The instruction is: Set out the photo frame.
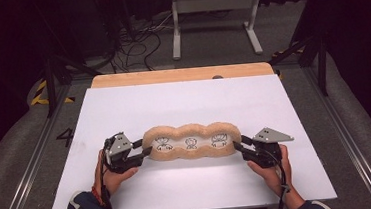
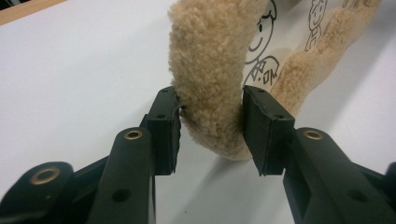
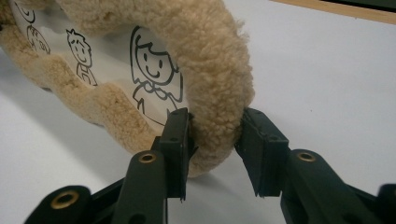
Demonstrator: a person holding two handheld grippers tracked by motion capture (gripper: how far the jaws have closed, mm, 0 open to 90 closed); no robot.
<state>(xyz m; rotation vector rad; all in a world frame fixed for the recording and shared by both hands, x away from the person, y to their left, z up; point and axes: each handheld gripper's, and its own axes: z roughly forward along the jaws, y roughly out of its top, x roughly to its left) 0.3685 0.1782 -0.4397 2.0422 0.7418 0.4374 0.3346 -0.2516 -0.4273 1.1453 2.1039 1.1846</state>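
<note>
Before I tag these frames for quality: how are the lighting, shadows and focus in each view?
High view: white tabletop brightly lit, surroundings dark, drawings on the fleecy frame small and soft. Left gripper view: fleece sharp, a soft shadow under the frame, the left gripper near the lens slightly blurred. Right gripper view: drawings crisp, shadow beneath the frame at the right gripper.

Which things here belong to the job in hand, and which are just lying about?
In the job:
- fleece-edged cartoon mat
- left gripper, jaws clamped on the mat's left end
- right gripper, jaws clamped on its right end
- white table top

Just lying about:
- white metal stand
- floor cables
</note>
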